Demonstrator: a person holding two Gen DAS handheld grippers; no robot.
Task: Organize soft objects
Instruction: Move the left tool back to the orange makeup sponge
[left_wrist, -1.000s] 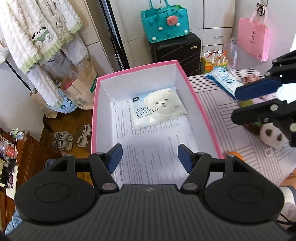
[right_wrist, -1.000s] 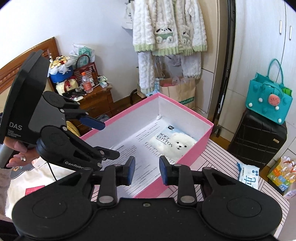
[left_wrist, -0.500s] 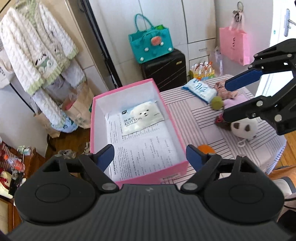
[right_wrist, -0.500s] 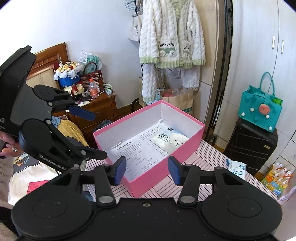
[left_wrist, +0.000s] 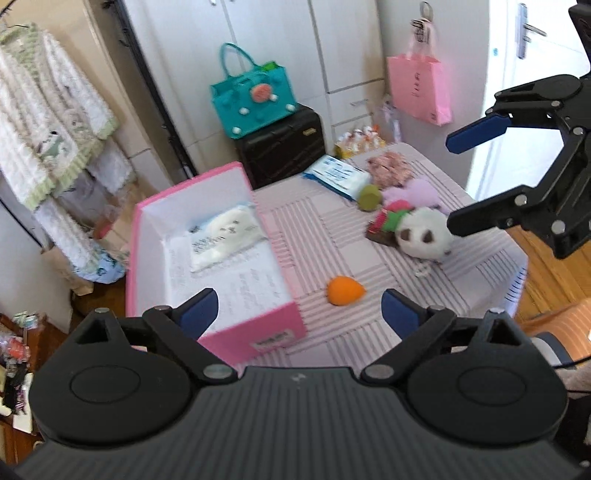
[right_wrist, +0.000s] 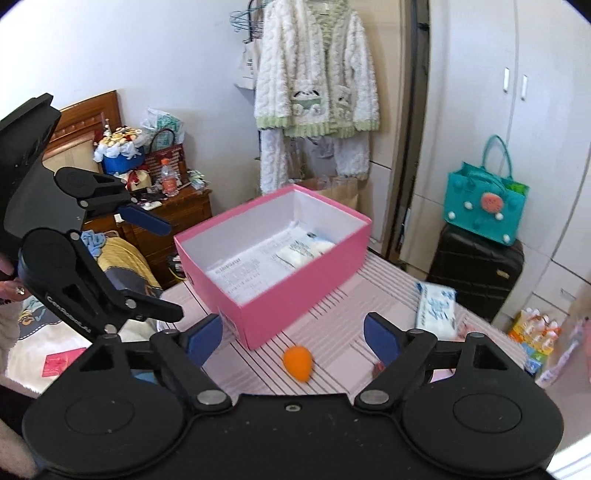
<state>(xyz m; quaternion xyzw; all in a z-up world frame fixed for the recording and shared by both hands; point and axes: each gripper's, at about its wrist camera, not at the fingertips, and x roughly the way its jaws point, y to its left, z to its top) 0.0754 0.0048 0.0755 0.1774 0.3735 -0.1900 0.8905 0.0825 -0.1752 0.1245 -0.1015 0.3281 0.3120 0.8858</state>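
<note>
L tool (left_wrist: 299, 308): jaws spread wide, have just been opening, nothing between them. It hangs over the near end of the desk (left_wrist: 332, 236), by the short wall of the pink box (left_wrist: 255, 341). R tool (right_wrist: 293, 332): same condition, jaws wide, just been opening, empty; orange sponge (right_wrist: 297, 362) lies on the desk below the gap, not touched.

Box contents: one cotton pack w/ bear print (left_wrist: 221, 236) at the far end, lying on a printed sheet (left_wrist: 255, 288). Nothing else visible inside.

Outstanding, all on desk outside the box: orange sponge just beside the box's near corner; panda plush (left_wrist: 424, 236); red-green item (left_wrist: 388, 223) touching the plush; green ball (left_wrist: 369, 197); lilac fluffy item (left_wrist: 424, 190); pinkish bundle (left_wrist: 388, 168); blue-white wipes pack (left_wrist: 338, 175) at far edge.

Assessment: early stage. One item stowed, approx. seven left. Sponge is nearest to both tools, likely next pick.
</note>
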